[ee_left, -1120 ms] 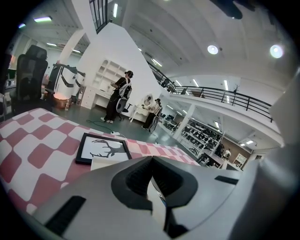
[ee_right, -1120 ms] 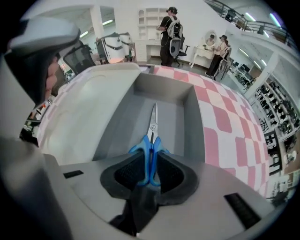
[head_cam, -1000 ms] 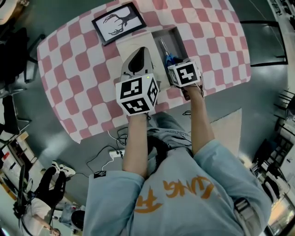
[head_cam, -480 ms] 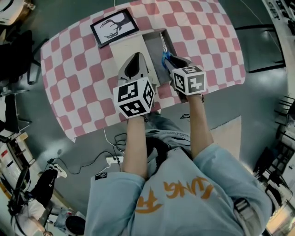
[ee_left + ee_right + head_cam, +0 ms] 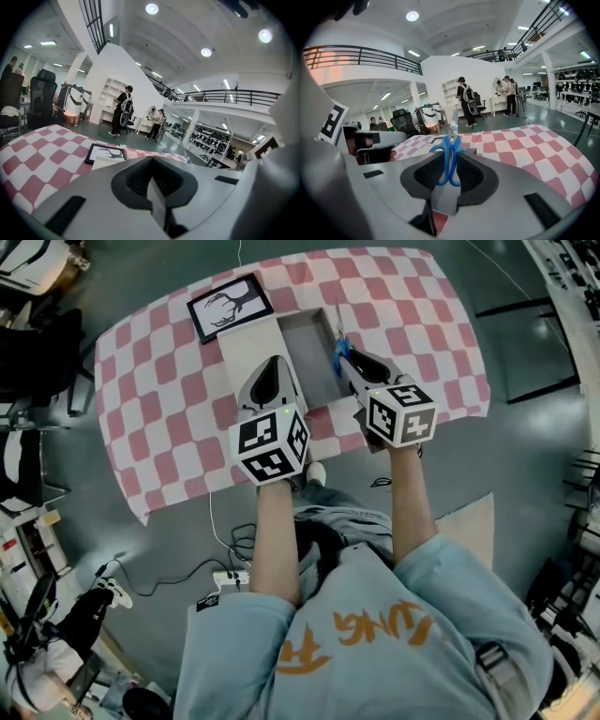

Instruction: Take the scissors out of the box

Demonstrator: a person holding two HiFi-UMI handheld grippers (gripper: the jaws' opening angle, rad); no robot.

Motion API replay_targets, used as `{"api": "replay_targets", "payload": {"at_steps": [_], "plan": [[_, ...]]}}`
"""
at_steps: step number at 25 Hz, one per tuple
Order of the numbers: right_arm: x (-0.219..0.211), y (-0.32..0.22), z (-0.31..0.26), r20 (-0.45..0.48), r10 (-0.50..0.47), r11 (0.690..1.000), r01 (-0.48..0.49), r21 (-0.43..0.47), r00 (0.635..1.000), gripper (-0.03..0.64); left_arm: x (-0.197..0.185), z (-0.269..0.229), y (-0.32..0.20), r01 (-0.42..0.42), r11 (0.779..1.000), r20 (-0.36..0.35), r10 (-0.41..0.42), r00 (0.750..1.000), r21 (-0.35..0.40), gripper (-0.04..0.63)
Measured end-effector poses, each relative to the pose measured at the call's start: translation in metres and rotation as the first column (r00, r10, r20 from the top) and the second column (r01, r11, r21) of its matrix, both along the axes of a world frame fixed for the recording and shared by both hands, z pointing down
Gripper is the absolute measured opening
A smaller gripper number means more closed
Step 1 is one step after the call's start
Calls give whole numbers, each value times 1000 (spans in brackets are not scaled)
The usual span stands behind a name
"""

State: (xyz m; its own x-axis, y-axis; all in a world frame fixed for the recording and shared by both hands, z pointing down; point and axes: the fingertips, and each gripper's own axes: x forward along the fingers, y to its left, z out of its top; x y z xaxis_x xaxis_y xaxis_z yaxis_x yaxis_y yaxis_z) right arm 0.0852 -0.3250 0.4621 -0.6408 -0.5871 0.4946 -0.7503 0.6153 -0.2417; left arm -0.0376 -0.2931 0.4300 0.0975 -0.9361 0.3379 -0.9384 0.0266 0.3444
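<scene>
Blue-handled scissors (image 5: 338, 341) hang above the right wall of the open grey box (image 5: 302, 351), blades pointing away from me. My right gripper (image 5: 346, 358) is shut on their handles. In the right gripper view the scissors (image 5: 450, 157) stand upright between the dark pads, with the steel blades rising over the checked table. My left gripper (image 5: 269, 362) hovers over the box's cream lid (image 5: 246, 345). In the left gripper view its jaws (image 5: 151, 163) are shut with nothing between them.
A black-framed antler picture (image 5: 230, 304) lies on the pink-and-white checked cloth (image 5: 150, 399) behind the box. The table's near edge runs just under both hands. A power strip with cables (image 5: 225, 577) lies on the floor, and office chairs stand at the left.
The right gripper has risen and tilted more level, lifting the scissors up out of the box. The left gripper has also risen and moved a little farther over the lid.
</scene>
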Motion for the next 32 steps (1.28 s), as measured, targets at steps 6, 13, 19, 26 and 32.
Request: {"api": "replay_targets", "payload": {"at_steps": [6,13,19,26,32], "plan": [[16,-4,-42,36,-10,996,6,91,999,83,4,-36,7,30,998,73,-34,997,63,17],[39,-14,-97,86,21,972,-41,230,996,83,7,-84,7,37,987,166,-63,984,159,17],[66,-21,-141,124,77,937,-114,331,989,83,5,-120,4,31,970,231,-88,969,239,17],[74,-28,-168,134,98,900,-145,411,986,83,-5,-128,1,40,964,257,-109,960,262,17],[75,-20,-176,108,86,883,-126,452,990,83,3,-127,6,13,965,272,-86,958,261,17]]}}
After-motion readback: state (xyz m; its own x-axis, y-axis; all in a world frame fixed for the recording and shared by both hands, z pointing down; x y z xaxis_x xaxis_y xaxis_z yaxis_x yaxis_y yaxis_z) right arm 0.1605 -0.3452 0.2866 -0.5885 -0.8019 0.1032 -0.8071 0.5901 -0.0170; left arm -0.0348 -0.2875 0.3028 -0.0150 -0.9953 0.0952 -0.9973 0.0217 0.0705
